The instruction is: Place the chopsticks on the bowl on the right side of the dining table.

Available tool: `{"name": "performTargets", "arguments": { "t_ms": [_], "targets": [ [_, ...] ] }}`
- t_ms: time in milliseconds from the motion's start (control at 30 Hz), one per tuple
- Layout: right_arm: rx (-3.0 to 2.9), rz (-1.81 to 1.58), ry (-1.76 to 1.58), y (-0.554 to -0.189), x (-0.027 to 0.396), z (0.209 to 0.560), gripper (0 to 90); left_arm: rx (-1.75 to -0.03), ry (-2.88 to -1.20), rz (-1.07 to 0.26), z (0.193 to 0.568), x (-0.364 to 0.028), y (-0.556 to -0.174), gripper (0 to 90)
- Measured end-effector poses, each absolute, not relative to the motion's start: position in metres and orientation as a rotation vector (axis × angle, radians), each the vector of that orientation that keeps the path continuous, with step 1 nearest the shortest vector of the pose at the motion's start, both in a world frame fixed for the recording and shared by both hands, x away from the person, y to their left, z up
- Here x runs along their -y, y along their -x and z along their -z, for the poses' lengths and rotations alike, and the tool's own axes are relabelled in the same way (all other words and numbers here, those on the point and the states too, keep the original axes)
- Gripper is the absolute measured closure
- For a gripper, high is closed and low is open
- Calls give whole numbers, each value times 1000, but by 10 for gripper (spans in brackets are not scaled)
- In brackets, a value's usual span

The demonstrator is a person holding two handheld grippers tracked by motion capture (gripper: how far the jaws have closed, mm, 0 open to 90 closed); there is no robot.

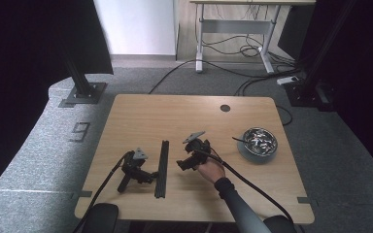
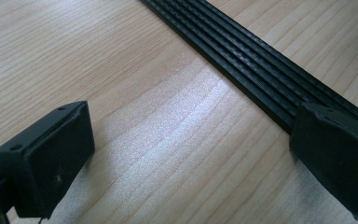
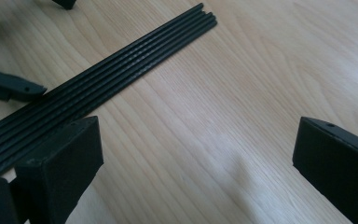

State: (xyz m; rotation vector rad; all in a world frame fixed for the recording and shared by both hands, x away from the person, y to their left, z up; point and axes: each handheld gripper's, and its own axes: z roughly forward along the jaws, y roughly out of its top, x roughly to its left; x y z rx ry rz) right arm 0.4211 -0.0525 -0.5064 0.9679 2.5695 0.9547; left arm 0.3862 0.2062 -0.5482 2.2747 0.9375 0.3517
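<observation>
A long black strip (image 1: 162, 168) lies flat on the wooden desk (image 1: 141, 116), in the lower middle of the high view, and it runs almost straight from the upper part to the lower part of the frame. It is narrow and thin, and its top surface has several fine ridges along its whole length, which show clearly in the left gripper view (image 2: 242, 60) and in the right gripper view (image 3: 102, 79). In the right gripper view its square end is in the upper middle of the frame.

The left gripper (image 1: 145, 174) lies on the desk just left of the strip, and no hand is on it. Its jaws are wide apart and hold nothing. In the left gripper view (image 2: 186, 163) the jaw at the right of the frame is over the edge of the strip, but I cannot tell if it touches it; the other jaw is over bare wood.

The right gripper (image 1: 182, 165) is held by a hand (image 1: 211, 170) just right of the strip. Its jaws are also wide apart and empty. In the right gripper view (image 3: 196, 172) the jaw at the lower left of the frame is close beside the strip.

A metal bowl (image 1: 259, 141) stands at the right side of the desk, well apart from the strip.
</observation>
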Motion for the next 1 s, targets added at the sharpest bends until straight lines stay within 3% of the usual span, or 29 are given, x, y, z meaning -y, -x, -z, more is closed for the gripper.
{"name": "performTargets", "arguments": {
  "t_ms": [500, 1000],
  "targets": [
    [-2623, -874, -928, -433, 5, 529, 11, -934, -2281, -352, 548, -207, -386, 0],
    [-2620, -885, -952, -435, -4, 538, 8, -935, -2277, -353, 548, -206, -386, 0]
  ]
}}
